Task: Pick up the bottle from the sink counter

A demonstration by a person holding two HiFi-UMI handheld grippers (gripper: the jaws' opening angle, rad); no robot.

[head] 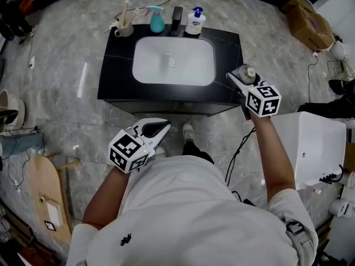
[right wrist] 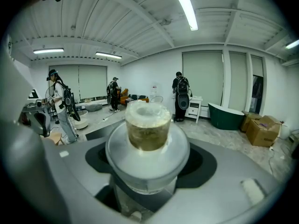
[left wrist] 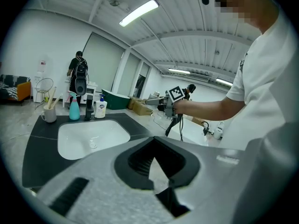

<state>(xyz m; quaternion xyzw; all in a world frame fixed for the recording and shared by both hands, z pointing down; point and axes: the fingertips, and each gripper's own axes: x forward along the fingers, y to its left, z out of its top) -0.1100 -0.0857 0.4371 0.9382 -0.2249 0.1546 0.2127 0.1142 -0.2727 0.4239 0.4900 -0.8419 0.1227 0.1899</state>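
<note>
The right gripper (head: 242, 81) is seen clamped on a clear bottle (right wrist: 147, 134) with a tan cap, its jaws spread fairly wide around the bottle's body. The bottle is held over the right near corner of the black sink counter (head: 227, 43). The left gripper (head: 161, 127) is held on the near side of the counter, its jaws brought together with nothing gripped.

Bright ceiling tube lights (right wrist: 185, 7), dark fisheye corners, close bottle (right wrist: 148, 139) blurred
</note>
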